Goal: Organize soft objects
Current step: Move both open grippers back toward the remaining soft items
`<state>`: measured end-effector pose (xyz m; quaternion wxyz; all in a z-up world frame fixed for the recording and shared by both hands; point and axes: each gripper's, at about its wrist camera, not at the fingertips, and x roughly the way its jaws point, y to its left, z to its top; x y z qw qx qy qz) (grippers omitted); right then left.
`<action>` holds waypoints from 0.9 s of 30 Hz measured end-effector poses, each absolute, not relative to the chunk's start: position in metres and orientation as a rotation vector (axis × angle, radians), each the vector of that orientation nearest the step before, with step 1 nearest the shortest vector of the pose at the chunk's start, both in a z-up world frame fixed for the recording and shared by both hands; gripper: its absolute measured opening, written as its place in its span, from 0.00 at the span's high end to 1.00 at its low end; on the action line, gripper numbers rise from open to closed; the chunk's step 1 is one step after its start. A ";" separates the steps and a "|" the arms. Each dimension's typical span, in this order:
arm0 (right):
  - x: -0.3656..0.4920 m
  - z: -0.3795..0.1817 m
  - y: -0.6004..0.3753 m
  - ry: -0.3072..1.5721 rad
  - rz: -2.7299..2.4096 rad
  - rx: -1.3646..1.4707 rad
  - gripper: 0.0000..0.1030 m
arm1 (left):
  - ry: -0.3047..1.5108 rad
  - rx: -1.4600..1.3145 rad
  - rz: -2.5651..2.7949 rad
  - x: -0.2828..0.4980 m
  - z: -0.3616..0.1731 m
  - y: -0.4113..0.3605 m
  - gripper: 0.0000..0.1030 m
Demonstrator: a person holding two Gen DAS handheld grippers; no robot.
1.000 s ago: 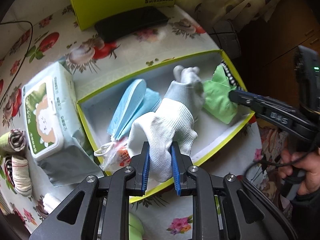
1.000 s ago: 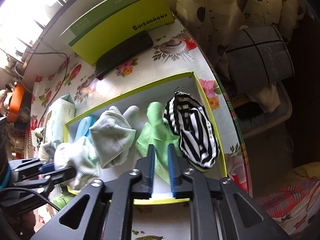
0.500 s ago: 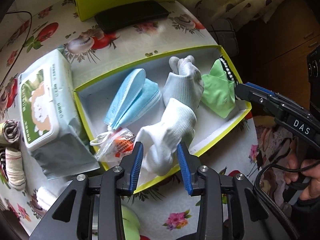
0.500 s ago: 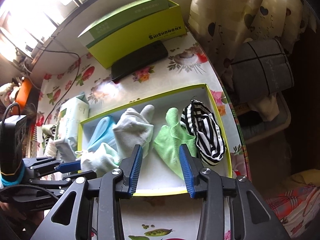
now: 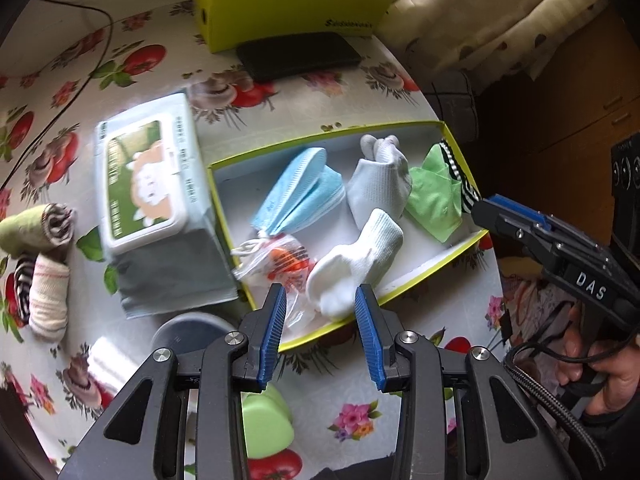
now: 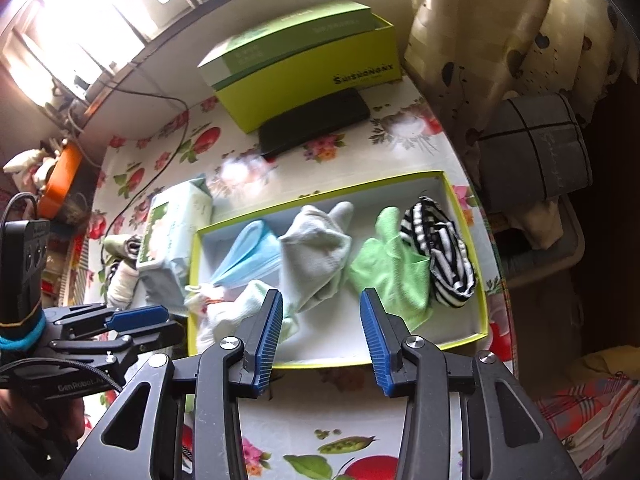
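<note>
Both grippers, left (image 5: 320,320) and right (image 6: 322,328), have just been opened, the white sock (image 5: 352,268) and green cloth (image 6: 394,268) left released in the tray (image 6: 482,312).

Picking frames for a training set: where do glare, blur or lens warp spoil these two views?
Left wrist view: the white wet-wipes pack is motion-smeared, straight edges bow near the rim, corners go black. Right wrist view: the window is blown out, a glare patch sits on the floral tablecloth, and the shallow yellow-green box looks curved.
</note>
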<state>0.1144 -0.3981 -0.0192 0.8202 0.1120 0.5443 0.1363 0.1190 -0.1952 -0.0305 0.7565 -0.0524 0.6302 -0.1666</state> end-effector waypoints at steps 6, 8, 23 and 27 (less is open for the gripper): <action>0.107 -0.006 -0.378 1.150 0.324 0.209 0.60 | 1.325 -0.139 -0.329 0.109 -0.015 -0.177 0.64; 0.105 -0.002 -0.370 1.147 0.337 0.198 0.60 | 1.311 -0.144 -0.315 0.106 -0.011 -0.169 0.64; 0.092 0.019 -0.305 1.135 0.448 0.115 0.56 | 1.235 -0.167 -0.181 0.076 0.008 -0.108 0.64; 0.086 0.027 -0.290 1.129 0.468 0.097 0.56 | 1.210 -0.167 -0.153 0.069 0.015 -0.096 0.64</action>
